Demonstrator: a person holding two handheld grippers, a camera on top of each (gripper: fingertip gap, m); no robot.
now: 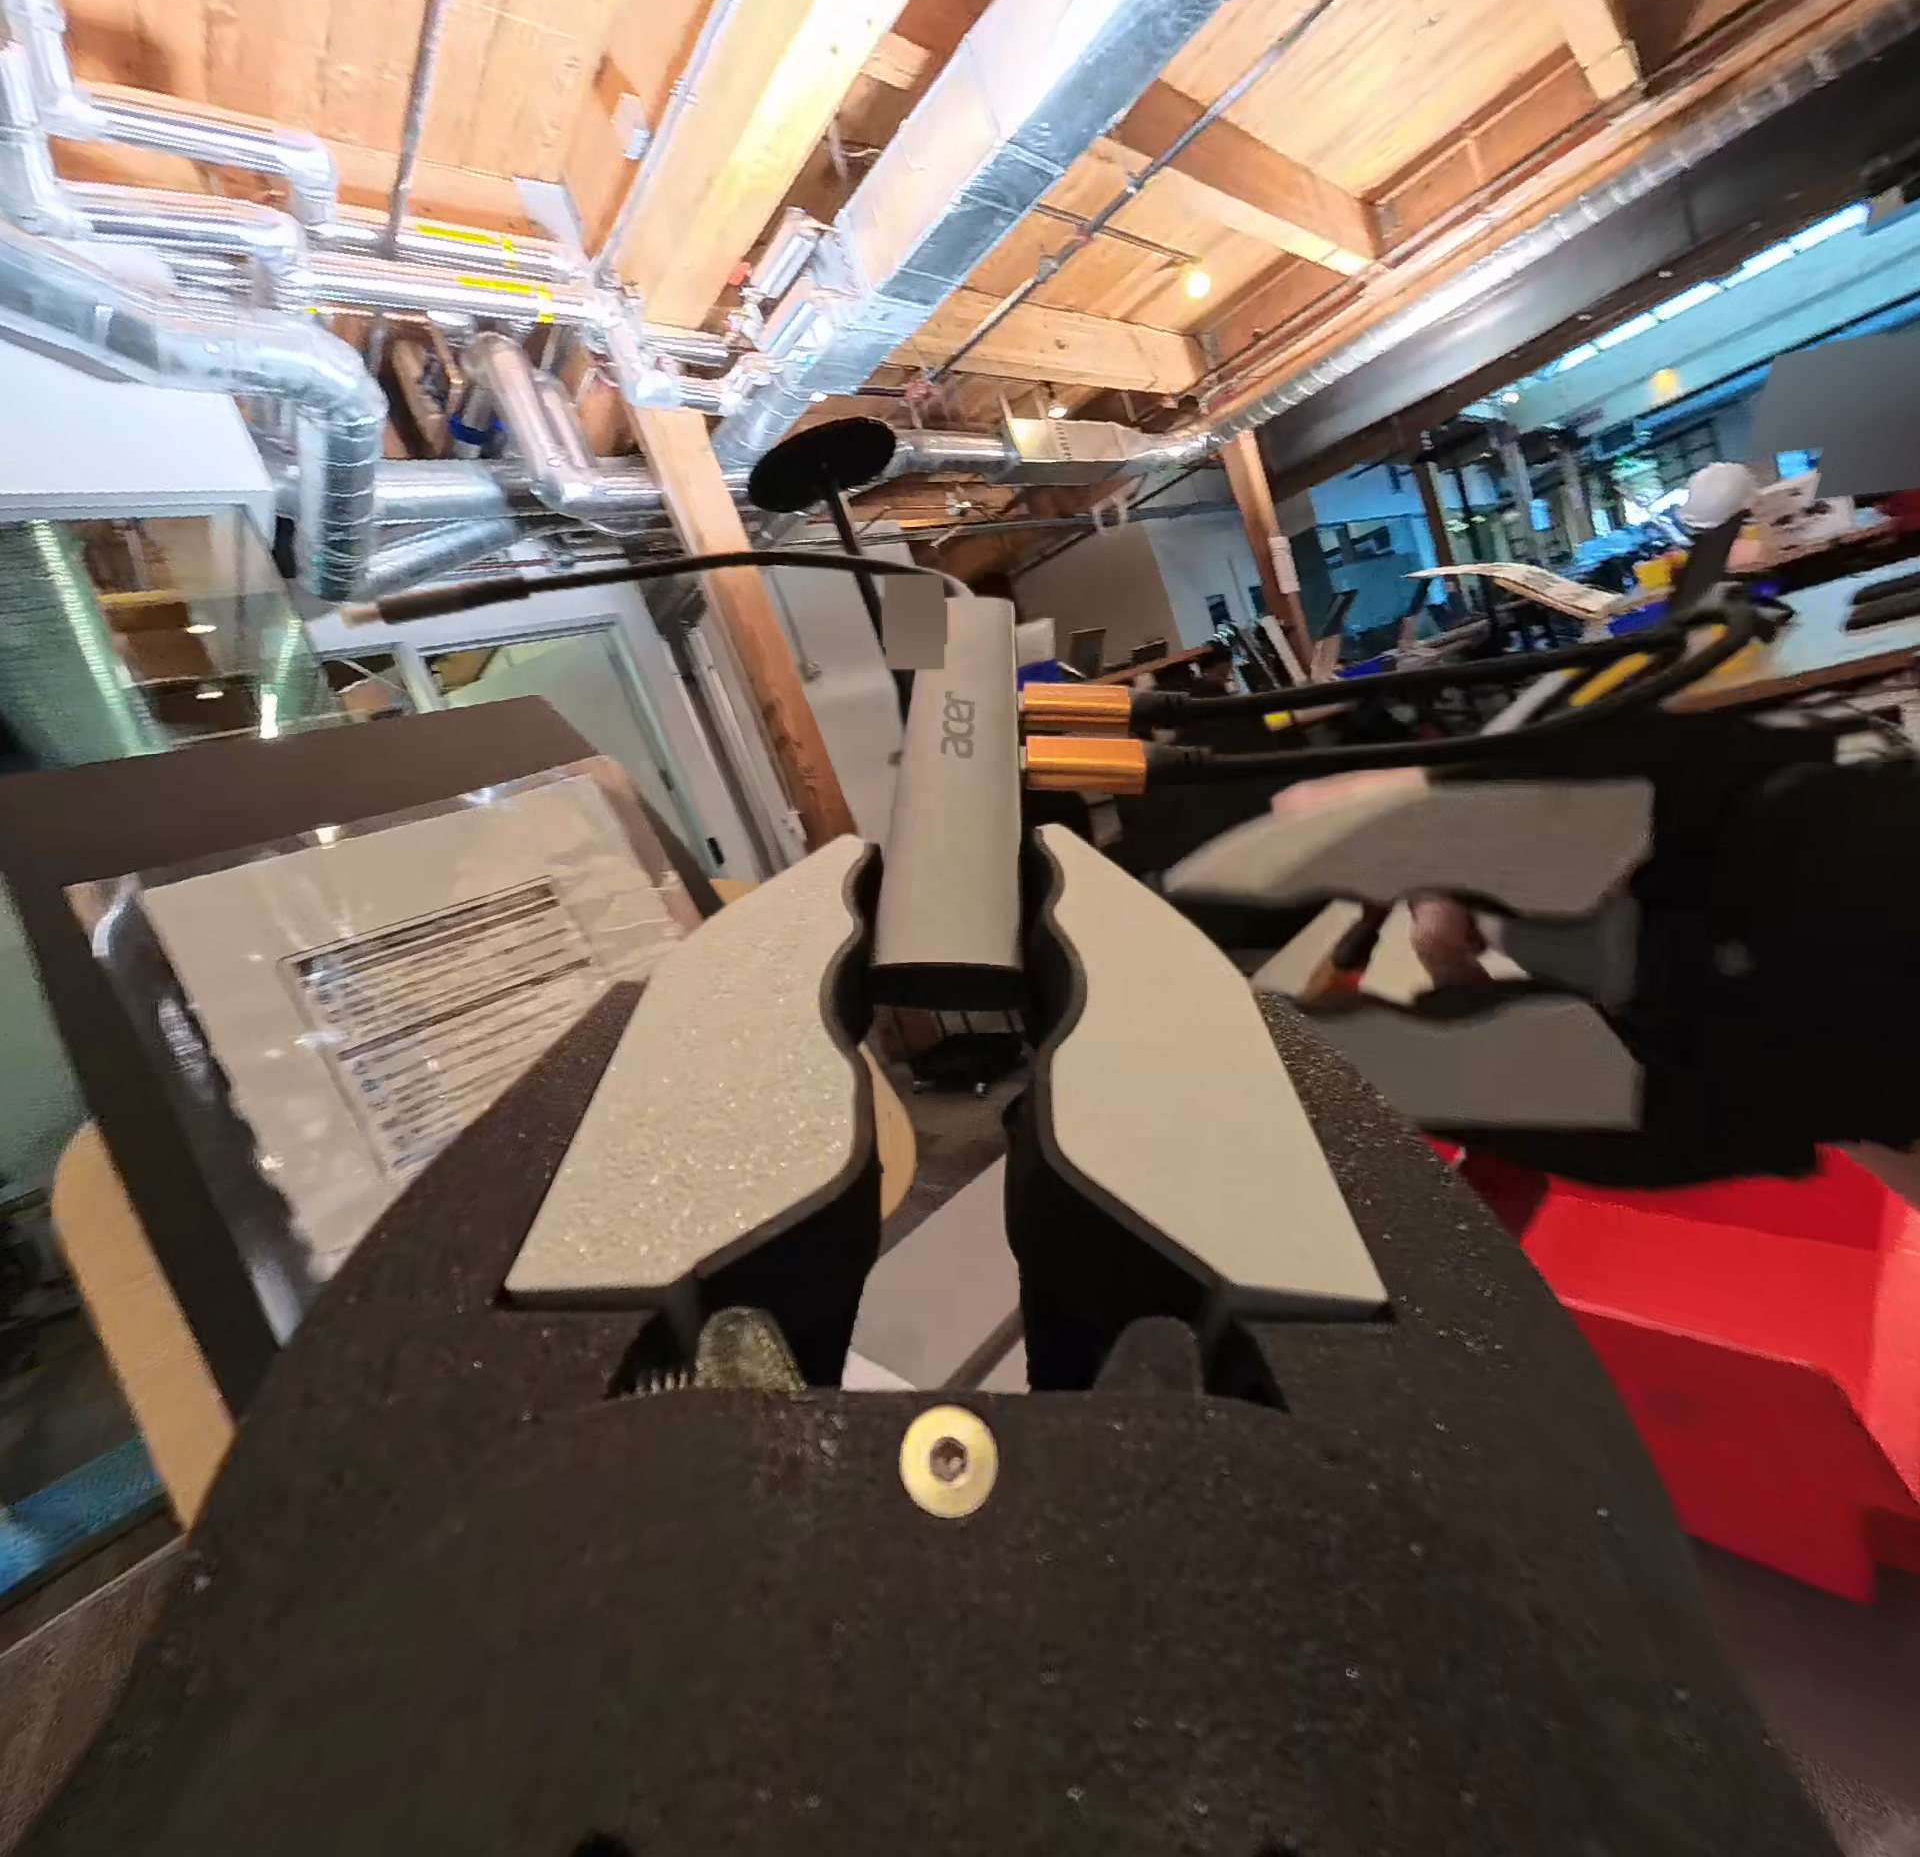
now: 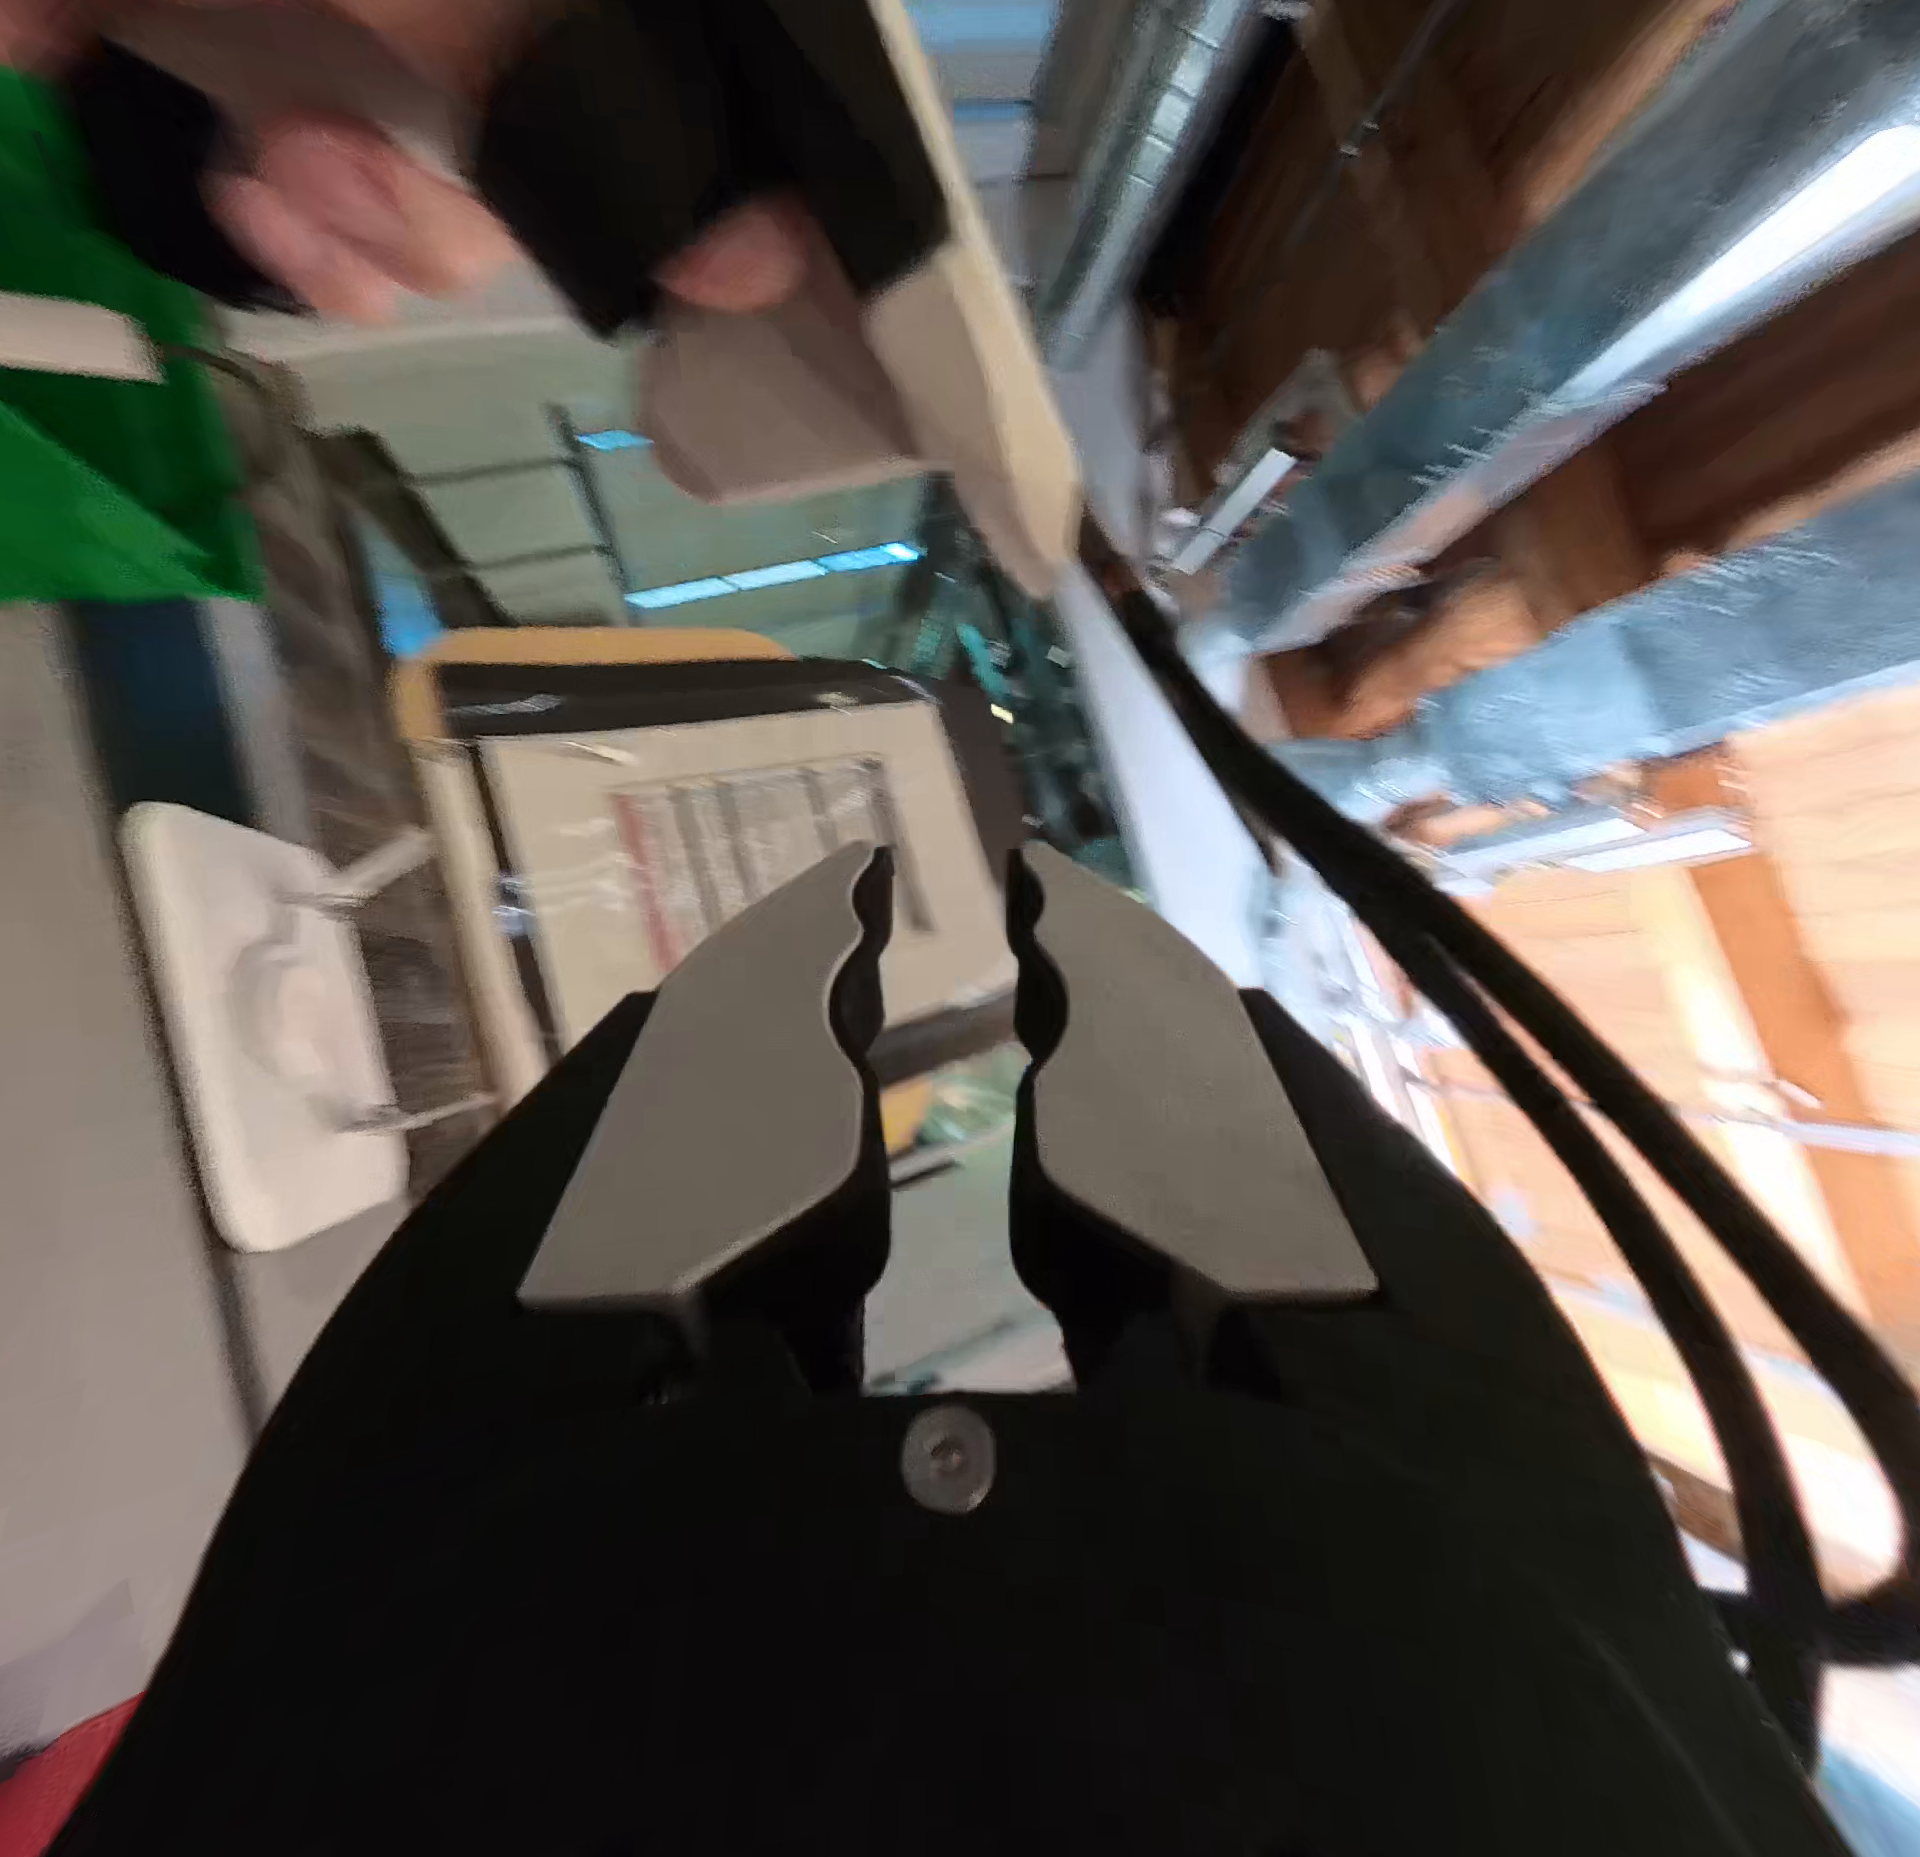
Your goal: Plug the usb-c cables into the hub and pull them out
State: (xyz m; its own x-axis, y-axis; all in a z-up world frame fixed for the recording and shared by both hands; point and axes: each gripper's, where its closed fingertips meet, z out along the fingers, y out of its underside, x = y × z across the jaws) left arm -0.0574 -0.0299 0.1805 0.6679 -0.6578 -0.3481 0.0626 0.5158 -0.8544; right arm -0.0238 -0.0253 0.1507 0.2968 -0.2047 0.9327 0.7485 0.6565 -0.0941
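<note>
Overhead, the smooth grey slab-shaped hub (image 1: pixel 951 820) is held aloft, clenched at its lower end by the left gripper (image 1: pixel 948 898) with its grainy grey fingers. Two usb-c cables (image 1: pixel 1351 732) with ribbed orange metal plugs sit seated in the hub's right edge. Right of the hub, the right gripper (image 2: pixel 951 960) is released, grasping nothing, black cables trailing beside it.

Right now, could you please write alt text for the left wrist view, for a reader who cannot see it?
The left gripper clamps the near end of a grey hub held upright. Two cables with orange plugs sit in the hub's right side, and the right gripper waits, open, just right of it.
</note>
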